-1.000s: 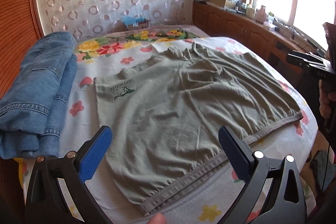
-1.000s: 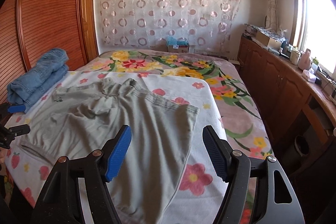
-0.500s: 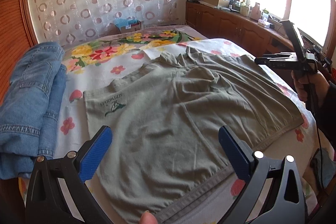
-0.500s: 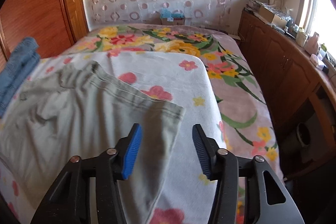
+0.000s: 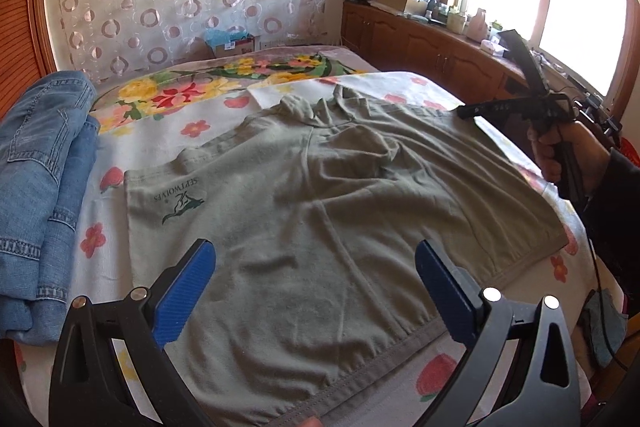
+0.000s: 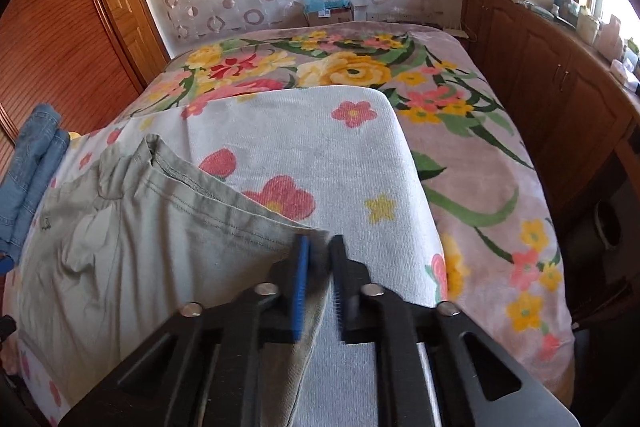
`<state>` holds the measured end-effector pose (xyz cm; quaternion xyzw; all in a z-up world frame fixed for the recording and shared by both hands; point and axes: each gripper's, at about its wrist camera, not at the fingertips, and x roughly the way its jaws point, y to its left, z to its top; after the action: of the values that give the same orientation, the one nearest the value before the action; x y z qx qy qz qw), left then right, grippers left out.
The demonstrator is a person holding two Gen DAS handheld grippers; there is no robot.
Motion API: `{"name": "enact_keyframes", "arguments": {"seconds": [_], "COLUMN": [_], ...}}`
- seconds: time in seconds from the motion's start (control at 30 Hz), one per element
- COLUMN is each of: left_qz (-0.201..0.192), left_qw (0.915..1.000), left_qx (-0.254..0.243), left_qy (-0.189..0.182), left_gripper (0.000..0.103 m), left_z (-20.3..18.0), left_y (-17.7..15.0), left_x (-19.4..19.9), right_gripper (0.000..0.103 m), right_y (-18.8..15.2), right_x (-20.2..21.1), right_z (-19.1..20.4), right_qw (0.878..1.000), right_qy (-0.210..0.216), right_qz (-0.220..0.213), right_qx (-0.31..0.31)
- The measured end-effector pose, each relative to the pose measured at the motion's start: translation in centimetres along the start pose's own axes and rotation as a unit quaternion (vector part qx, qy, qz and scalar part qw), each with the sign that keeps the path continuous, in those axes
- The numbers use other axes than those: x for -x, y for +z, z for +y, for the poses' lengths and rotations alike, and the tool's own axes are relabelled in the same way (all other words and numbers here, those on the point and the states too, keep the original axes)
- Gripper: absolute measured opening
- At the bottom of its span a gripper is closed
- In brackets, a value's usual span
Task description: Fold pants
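Now, pants: we see the grey-green cotton pants [image 5: 320,227] lying flat and spread on the white flower-printed towel [image 6: 320,131] over the bed, waistband toward us, one leg hem at the far right corner.
Right claw: our black right claw with blue pads [image 6: 318,283] is closing on that hem corner of the pants; the cloth sits between the jaws, which are nearly together, so we read it as a pinch on fabric.
Left claw: our black left claw with blue pads [image 5: 316,291] hangs wide open above the waistband edge, gripping nothing.
Risk, thin bite: we judge the right claw holds only the very tip of the corner; a pull across the pants could slide the cloth out and drop the fold halfway.
Risk, towel: the towel lies right under the hem, so the pads may have caught it too; lifting would then drag the towel and rumple everything on it.
Risk, one-sided pull: with the left claw not gripping, nothing pins the waistband, so the whole garment could skid instead of folding.
Risk, neighbours: the folded blue denim jeans [image 5: 40,187] lie just beside the pants; a wide sweep could knock them.
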<state>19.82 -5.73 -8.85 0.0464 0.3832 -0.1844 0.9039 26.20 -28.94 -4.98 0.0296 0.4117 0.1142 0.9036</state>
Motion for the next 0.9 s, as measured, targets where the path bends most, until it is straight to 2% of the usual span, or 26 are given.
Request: {"name": "enact_keyframes", "arguments": {"seconds": [0.17,0.4,0.57,0.6,0.63,0.73,0.9], "left_qz": [0.01,0.012,0.012,0.012,0.012,0.01,0.009], "left_qw": [0.9999,0.9997,0.9996,0.9996,0.9996,0.9996,0.9994], "left_qx": [0.011,0.019,0.024,0.025,0.026,0.027,0.033], "left_qy": [0.005,0.003,0.004,0.003,0.003,0.003,0.004], "left_gripper": [0.101,0.101,0.101,0.101,0.101,0.101,0.101], "left_z": [0.8,1.6,2.4,2.5,2.5,2.6,2.8], "left_y": [-0.5,-1.3,-1.7,-1.9,-1.9,-2.3,-3.3], "left_x": [-0.6,-0.4,0.1,0.4,0.5,1.1,2.5], "right_gripper": [0.006,0.006,0.006,0.008,0.015,0.022,0.023], "right_y": [-0.6,-2.5,-3.3,-3.4,-3.3,-3.4,-6.8], "right_x": [2.6,4.4,4.6,5.0,5.2,6.8,10.5], "right_z": [-0.7,0.4,1.1,1.3,1.3,1.7,3.1], "right_qw": [0.999,0.995,0.997,0.996,0.996,0.996,0.997], "right_qy": [-0.032,-0.088,-0.08,-0.081,-0.079,-0.075,-0.057], "right_qz": [-0.035,-0.035,-0.021,-0.025,-0.028,-0.04,-0.049], "right_qx": [0.009,0.027,0.011,0.013,0.012,0.012,0.031]}}
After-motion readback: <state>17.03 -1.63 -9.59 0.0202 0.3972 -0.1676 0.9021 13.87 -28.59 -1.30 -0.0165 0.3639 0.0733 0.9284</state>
